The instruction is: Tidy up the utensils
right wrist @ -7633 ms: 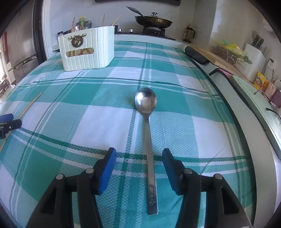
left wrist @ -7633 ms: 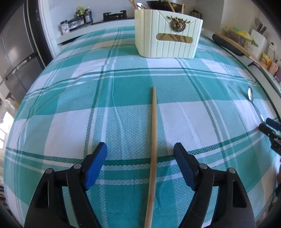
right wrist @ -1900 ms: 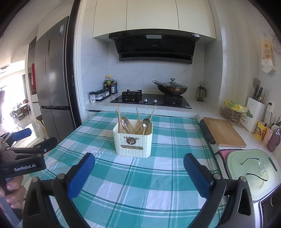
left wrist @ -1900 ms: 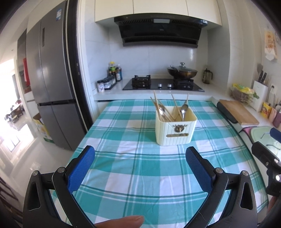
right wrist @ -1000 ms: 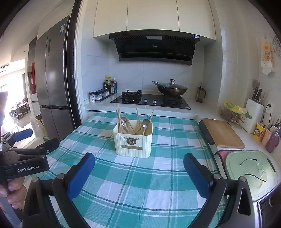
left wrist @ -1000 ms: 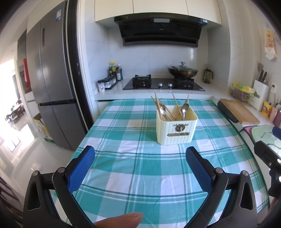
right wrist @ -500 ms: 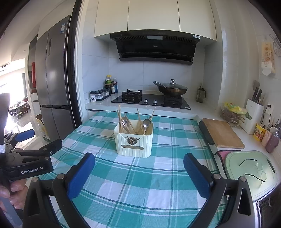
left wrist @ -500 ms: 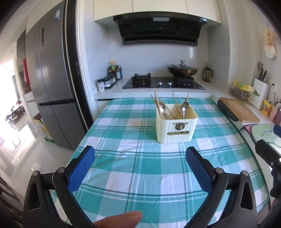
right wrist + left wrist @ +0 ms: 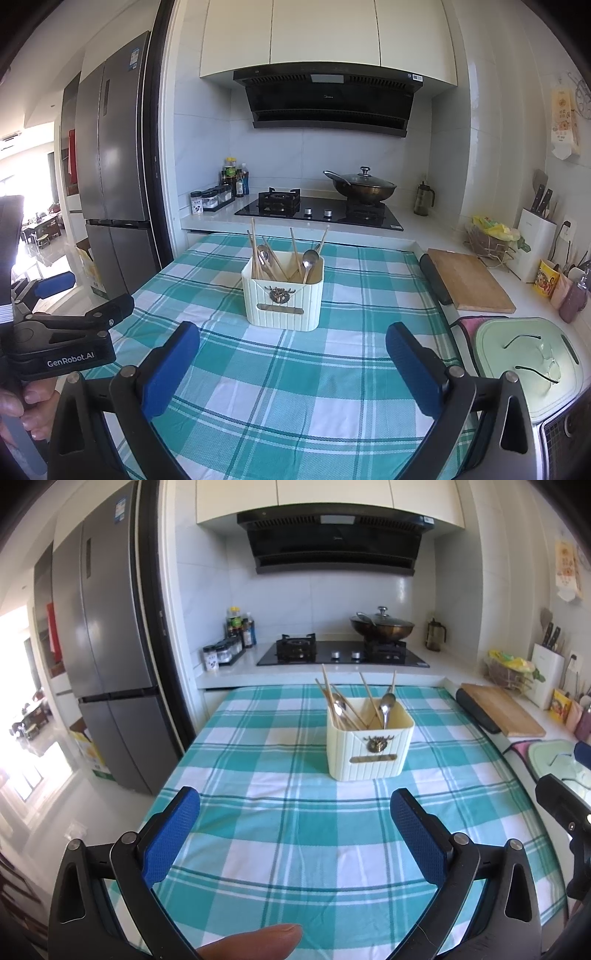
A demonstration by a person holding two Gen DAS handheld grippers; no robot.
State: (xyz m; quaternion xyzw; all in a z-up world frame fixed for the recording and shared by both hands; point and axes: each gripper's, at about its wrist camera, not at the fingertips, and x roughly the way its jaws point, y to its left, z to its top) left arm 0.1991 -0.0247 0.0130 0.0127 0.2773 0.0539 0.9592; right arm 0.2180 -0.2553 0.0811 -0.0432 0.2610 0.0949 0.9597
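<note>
Both your grippers, left (image 9: 295, 814) and right (image 9: 291, 349), gape empty before the holder (image 9: 282, 295); only right view shows glasses (image 9: 532, 356) beside it.

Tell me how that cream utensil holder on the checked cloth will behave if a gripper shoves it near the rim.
The cream holder looks like thin ribbed plastic, so probably light. The chopsticks and spoons lean well above its rim, so a high push may tip it or rattle them. On the woven tablecloth it would likely drag the fabric rather than slide.

Table under teal-checked cloth (image 9: 295, 834), cream utensil caddy (image 9: 369, 753) directly on it.
</note>
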